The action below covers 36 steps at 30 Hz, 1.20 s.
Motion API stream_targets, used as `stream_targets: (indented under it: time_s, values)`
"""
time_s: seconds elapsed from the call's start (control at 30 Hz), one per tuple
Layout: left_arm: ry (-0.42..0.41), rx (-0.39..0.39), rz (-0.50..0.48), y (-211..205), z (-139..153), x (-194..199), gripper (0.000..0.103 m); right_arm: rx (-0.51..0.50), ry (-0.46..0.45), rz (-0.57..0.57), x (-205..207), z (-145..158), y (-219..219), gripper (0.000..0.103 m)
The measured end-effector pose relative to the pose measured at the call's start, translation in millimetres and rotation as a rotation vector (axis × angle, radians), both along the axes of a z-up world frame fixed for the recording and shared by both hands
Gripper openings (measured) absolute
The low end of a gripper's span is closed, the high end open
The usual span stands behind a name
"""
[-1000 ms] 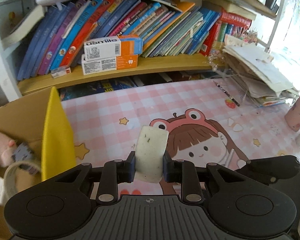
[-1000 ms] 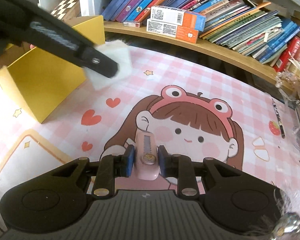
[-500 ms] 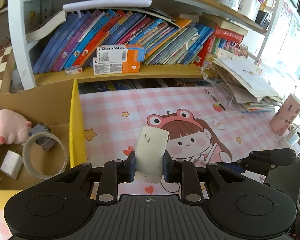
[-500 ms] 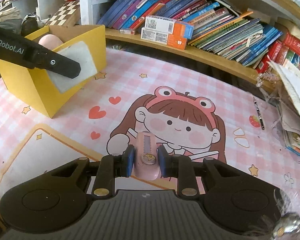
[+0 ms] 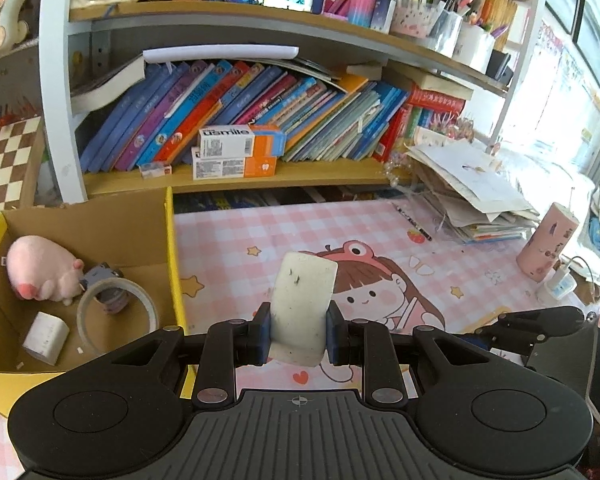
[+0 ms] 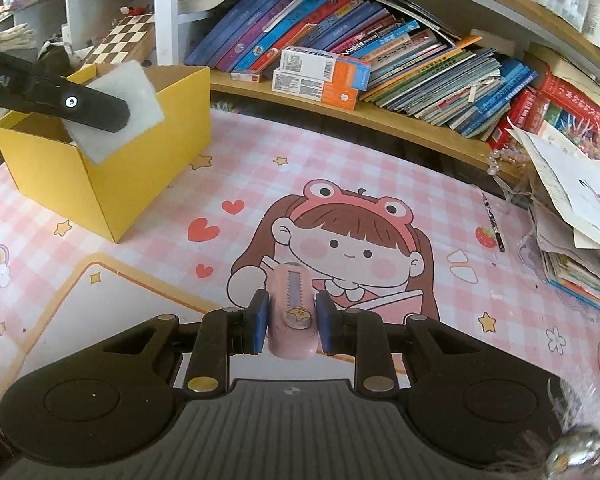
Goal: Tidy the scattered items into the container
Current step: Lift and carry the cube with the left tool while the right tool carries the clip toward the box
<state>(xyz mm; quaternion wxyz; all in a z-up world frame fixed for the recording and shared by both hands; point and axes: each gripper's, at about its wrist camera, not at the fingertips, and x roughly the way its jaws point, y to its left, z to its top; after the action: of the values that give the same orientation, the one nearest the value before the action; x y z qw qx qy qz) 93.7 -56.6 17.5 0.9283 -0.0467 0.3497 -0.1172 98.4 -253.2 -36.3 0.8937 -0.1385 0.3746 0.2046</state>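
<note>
Left gripper [image 5: 299, 330] is clamped on a white sponge pad [image 5: 303, 304], blue pads pressing both side edges, and the pad stands upright between the jaws with a few dark specks on its face. It hangs off the desk mat, just to the right of the yellow cardboard box [image 5: 173, 248]. From the right wrist view that same pad [image 6: 116, 110] shows against the box's near corner [image 6: 100, 184], at about rim height, with the black finger [image 6: 80, 106] of the left gripper across it.

Right gripper [image 6: 292, 322] is clenched too, squeezing a small pink utility knife [image 6: 293, 312]; its grey slider track and a gold star button face up. It sits well to the right of the box, over the cartoon girl printed on the pink checked mat [image 6: 260, 168].

Inside the box: a pink plush pig [image 5: 44, 274] against the far left wall, a roll of clear tape [image 5: 118, 314] lying flat beside it with a small grey object [image 5: 100, 272] at its far edge, and a little white block [image 5: 46, 338] nearer the front wall.

Beyond the box, on the shelf, two white-and-orange cartons [image 5: 236, 152] are stacked in front of a leaning row of books [image 5: 260, 108]. Far to the right of the box, a pink cup [image 5: 548, 248] stands at the mat's edge, and a pencil [image 5: 414, 222] lies near a heap of papers [image 5: 472, 184].
</note>
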Motion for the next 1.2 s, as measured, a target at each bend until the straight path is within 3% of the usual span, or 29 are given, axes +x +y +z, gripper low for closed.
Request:
stream_targets:
  time_s: [1.2]
  values:
    - [-0.064, -0.044, 0.068, 122.4, 11.6, -51.1, 0.024, 0.031, -0.084, 0.046, -37.2, 50.9, 115.9, 0.023]
